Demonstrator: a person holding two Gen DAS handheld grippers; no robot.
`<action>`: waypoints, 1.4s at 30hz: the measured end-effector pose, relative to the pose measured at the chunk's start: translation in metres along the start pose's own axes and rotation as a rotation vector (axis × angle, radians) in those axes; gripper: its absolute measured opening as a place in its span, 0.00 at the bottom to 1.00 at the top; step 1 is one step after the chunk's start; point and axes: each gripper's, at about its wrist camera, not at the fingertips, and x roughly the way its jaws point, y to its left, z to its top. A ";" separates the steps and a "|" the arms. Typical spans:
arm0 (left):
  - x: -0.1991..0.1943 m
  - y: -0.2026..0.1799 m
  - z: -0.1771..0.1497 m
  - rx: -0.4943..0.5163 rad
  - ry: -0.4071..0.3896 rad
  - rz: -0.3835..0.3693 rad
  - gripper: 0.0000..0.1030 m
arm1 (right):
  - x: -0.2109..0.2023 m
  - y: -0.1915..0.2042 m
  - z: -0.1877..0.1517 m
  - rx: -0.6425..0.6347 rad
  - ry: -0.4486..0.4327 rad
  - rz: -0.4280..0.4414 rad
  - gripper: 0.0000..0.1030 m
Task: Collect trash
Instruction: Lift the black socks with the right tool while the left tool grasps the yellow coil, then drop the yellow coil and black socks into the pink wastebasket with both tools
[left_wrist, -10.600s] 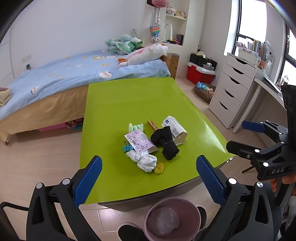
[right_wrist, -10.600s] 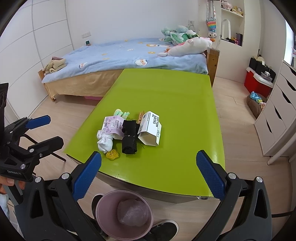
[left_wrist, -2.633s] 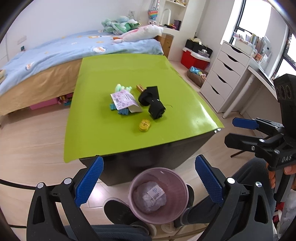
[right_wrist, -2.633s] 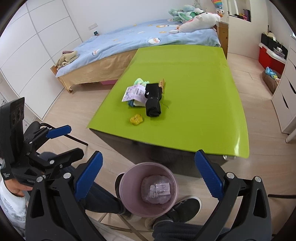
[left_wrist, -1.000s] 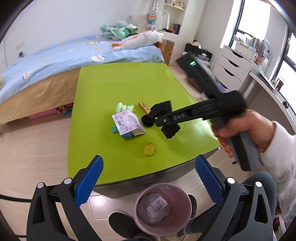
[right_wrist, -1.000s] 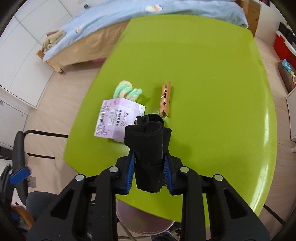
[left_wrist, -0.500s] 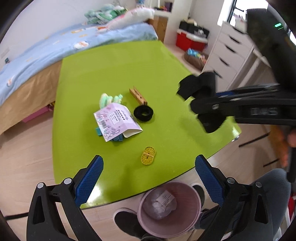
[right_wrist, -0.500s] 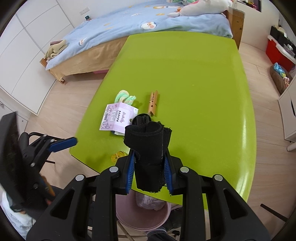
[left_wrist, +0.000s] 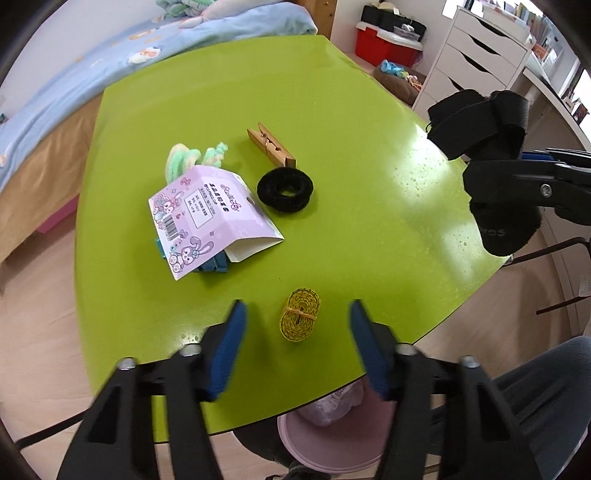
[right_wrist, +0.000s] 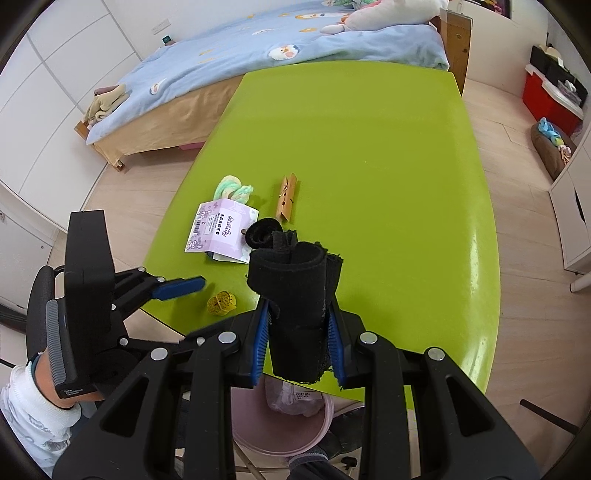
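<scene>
My right gripper (right_wrist: 297, 332) is shut on a folded black sock (right_wrist: 295, 295) and holds it above the near edge of the green table (right_wrist: 369, 147); it also shows in the left wrist view (left_wrist: 480, 122). My left gripper (left_wrist: 295, 332) is open, its pads either side of a yellow tape roll (left_wrist: 300, 314) near the table's front edge; it also shows in the right wrist view (right_wrist: 177, 288). A pink bin (right_wrist: 280, 428) holding trash stands on the floor below the edge.
On the table lie a pink card packet (left_wrist: 207, 214), a black hair tie (left_wrist: 285, 189), a wooden clothespin (left_wrist: 271, 144) and a green scrunchie (left_wrist: 188, 157). A bed (right_wrist: 258, 55) stands behind, white drawers (left_wrist: 480, 55) to the right.
My left gripper has dropped low over the table and narrowed around the yellow tape roll. My right gripper has drawn back with the black sock toward the near edge.
</scene>
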 end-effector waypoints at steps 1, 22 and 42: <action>0.001 0.000 -0.001 0.000 0.004 -0.002 0.42 | 0.000 0.000 0.000 0.000 0.001 0.001 0.27; -0.052 -0.014 -0.013 0.025 -0.101 -0.034 0.20 | -0.014 0.013 -0.024 -0.029 -0.051 0.009 0.27; -0.119 -0.031 -0.087 0.000 -0.245 -0.062 0.20 | -0.053 0.059 -0.115 -0.126 -0.097 0.039 0.27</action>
